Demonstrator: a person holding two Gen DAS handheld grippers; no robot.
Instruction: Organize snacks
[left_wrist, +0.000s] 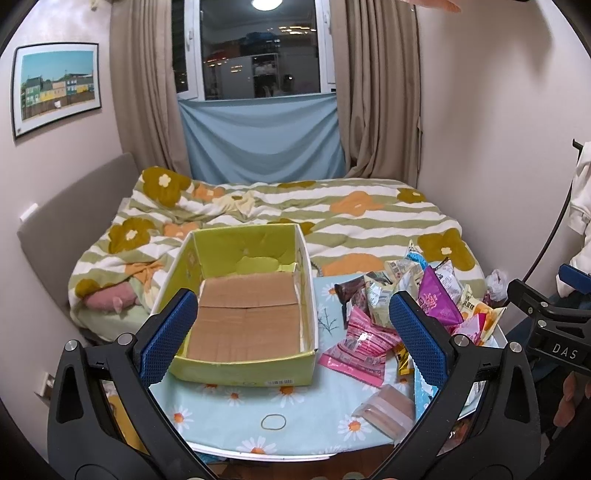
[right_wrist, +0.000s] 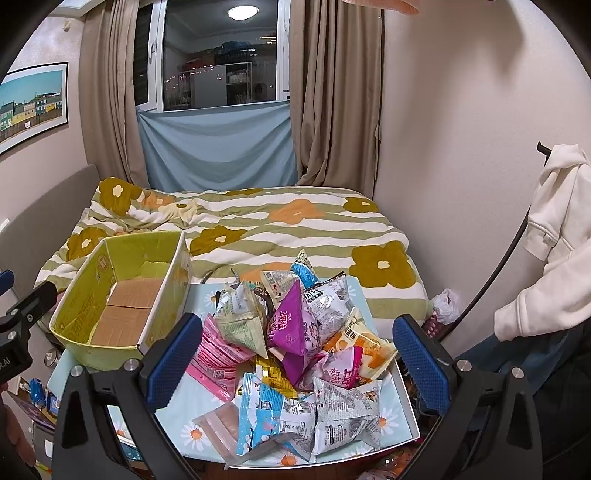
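Left gripper (left_wrist: 293, 334): jaws wide apart, holding nothing, over the green box (left_wrist: 246, 310). Right gripper (right_wrist: 297, 360): jaws spread, bare, above the snack pile (right_wrist: 295, 343). Box sits left of the pile on the daisy-print counter (left_wrist: 229, 410); bed (right_wrist: 258, 221) behind.

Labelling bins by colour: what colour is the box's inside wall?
Yellow-green, over a plain brown cardboard floor; the box shows best in the left wrist view.

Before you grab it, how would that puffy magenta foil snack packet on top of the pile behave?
The magenta foil packet looks air-puffed, so probably light and squashy. Its glossy film may slip between fingers. Perched on the snack pile, it could tumble if nudged.
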